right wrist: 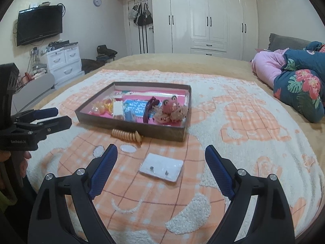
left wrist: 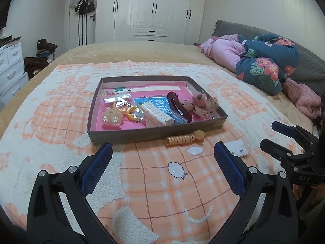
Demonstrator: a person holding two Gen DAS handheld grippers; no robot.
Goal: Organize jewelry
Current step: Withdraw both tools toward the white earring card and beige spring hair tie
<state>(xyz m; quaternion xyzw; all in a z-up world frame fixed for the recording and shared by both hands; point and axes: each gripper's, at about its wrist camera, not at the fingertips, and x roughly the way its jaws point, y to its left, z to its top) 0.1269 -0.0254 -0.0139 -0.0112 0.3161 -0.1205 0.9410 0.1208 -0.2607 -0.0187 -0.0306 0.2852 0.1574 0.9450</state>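
Note:
A shallow brown box [left wrist: 130, 135] [right wrist: 162, 133] with a pink floor lies on the orange and white blanket and holds hair clips, hair ties and small packets. A tan spiral hair clip [left wrist: 183, 138] [right wrist: 128, 135] lies on the blanket against the box's near wall. A white card with two stud earrings [right wrist: 161, 167] [left wrist: 237, 149] lies in front of it. My left gripper [left wrist: 162, 158] is open and empty, short of the box. My right gripper [right wrist: 161, 162] is open and empty, its fingers either side of the earring card and above it.
The blanket [left wrist: 162, 193] covers a bed. A bundle of pink and floral bedding [left wrist: 264, 65] [right wrist: 298, 81] lies at the right. White wardrobes [right wrist: 203, 18], a drawer unit [right wrist: 65, 61] and a wall television [right wrist: 39, 24] stand beyond the bed.

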